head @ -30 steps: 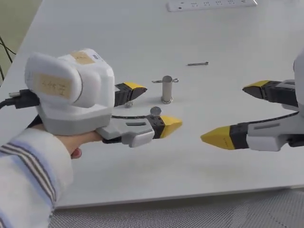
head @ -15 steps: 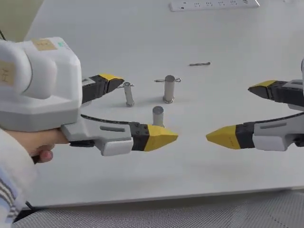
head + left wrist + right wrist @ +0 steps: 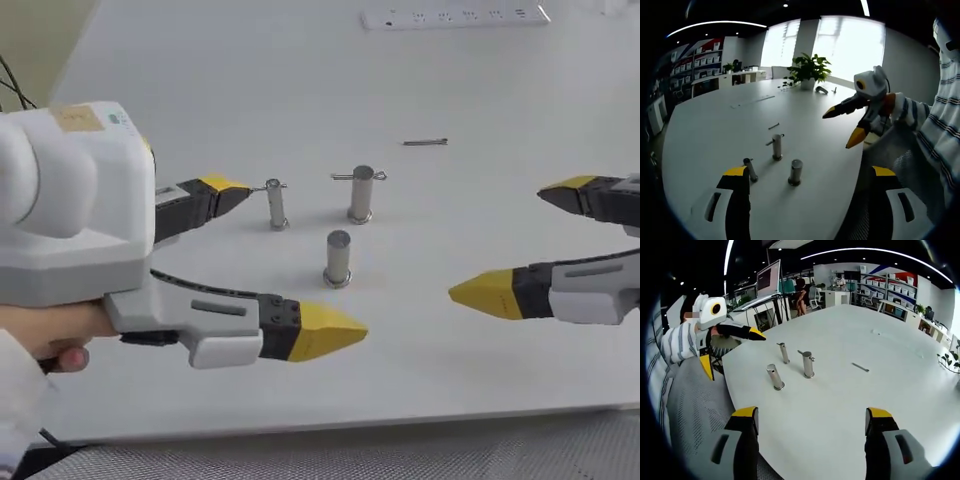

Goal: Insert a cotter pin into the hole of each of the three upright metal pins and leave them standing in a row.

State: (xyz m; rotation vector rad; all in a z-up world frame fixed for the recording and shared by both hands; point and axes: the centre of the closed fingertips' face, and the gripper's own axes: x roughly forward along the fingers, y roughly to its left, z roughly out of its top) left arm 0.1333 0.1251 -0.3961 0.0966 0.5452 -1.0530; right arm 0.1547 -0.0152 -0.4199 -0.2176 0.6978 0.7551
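open office: monitor (image 3: 768, 277), shelves (image 3: 900, 292), potted plant (image 3: 807, 72)

No wording can be read anywhere. A tan sticker (image 3: 75, 118) on the white housing of the left gripper (image 3: 307, 258), at the left of the head view, looks blank, though faint print may be lost to blur; the small teal mark (image 3: 117, 120) beside it is illegible too.

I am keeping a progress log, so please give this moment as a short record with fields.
Pins upright: rear left pin, rear middle pin, front pin
Cotter fitted: both rear pins
Cotter missing: front pin, none visible
Loose cotter pin: lying on the table, behind the pins
Row: not formed; front pin stands out of line
Left tool: open, holding nothing
Right tool: open, holding nothing
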